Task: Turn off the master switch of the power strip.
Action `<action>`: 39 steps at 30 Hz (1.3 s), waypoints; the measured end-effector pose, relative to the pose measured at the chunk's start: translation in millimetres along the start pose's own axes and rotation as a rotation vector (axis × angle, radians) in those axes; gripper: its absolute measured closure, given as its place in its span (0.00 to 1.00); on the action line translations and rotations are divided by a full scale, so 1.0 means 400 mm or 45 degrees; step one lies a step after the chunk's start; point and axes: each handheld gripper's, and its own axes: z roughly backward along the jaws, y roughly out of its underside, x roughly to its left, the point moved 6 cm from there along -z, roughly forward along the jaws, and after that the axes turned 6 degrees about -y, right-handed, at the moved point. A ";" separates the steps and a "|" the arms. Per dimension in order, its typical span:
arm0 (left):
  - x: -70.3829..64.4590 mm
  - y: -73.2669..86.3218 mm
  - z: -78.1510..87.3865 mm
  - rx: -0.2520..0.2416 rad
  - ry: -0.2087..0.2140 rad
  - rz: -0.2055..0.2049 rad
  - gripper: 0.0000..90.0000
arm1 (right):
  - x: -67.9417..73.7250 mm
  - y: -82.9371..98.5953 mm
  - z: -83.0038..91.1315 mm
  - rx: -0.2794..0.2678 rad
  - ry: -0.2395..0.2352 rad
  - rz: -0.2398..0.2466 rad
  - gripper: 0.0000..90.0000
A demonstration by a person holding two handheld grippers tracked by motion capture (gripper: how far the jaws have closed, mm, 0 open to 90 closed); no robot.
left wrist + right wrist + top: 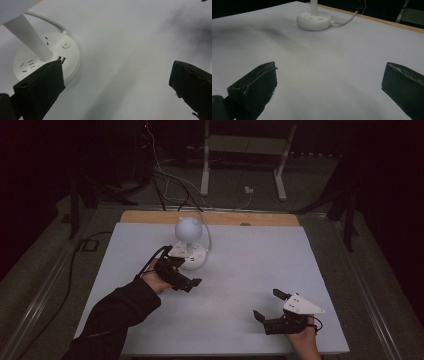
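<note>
A white lamp stands at the far middle of the white table top (260, 255), with a round globe head (188, 229) on a stem over a disc base (194, 257). The base (72, 53) carries sockets, USB ports and a power button (66, 45). Its cord (347, 20) runs off toward the far edge. My left gripper (186, 276) is open just in front of the base, its left jaw close beside the base rim, nothing between the jaws (115, 67). My right gripper (267, 304) is open near the front right, well short of the base (313, 21).
A wooden strip (220, 217) edges the table's far side. Beyond it, on the floor, lie cables (165, 180), a white plug (248, 190) and the white legs of a desk frame (205, 165). A dark box (90, 245) sits on the floor to the left.
</note>
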 end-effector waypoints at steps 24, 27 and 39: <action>0.033 0.198 0.085 0.064 -0.018 0.027 0.00 | 0.004 0.001 -0.004 0.014 0.000 0.013 0.00; 0.037 0.230 0.100 0.067 -0.026 0.038 0.00 | 0.005 0.002 -0.005 0.015 -0.001 0.012 0.00; 0.037 0.338 0.139 0.053 -0.045 0.090 0.00 | 0.007 0.002 -0.006 0.022 0.006 0.021 0.00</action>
